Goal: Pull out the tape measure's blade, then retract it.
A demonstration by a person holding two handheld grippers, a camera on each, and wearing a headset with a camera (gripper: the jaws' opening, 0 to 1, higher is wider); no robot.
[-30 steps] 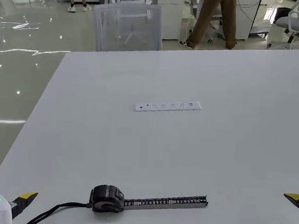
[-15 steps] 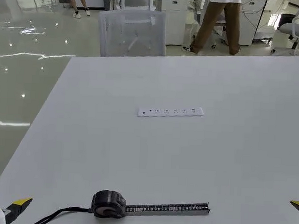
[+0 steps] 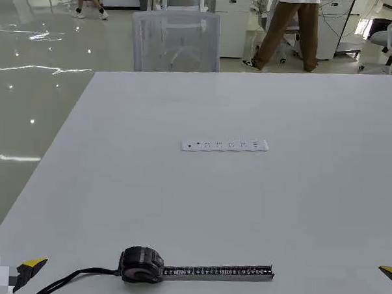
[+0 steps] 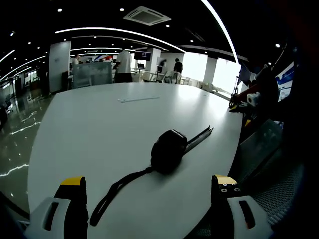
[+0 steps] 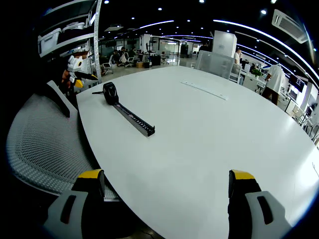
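I'm seeing the black round-cased tape measure (image 3: 141, 265) lying near my edge of the white worktop (image 3: 245, 201). Its dark blade (image 3: 218, 272) is reaching rightward, parallel to that edge. The left gripper view is adding a black strap (image 4: 117, 191) trailing toward my left claw (image 4: 149, 181), jaws wide apart. My right claw (image 5: 166, 175) is likewise spread, well off the blade tip.

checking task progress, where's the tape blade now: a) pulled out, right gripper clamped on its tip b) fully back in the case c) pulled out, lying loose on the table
c: the blade sticks out of the tape measure flat on the table, with the left gripper and right gripper open and clear of it.
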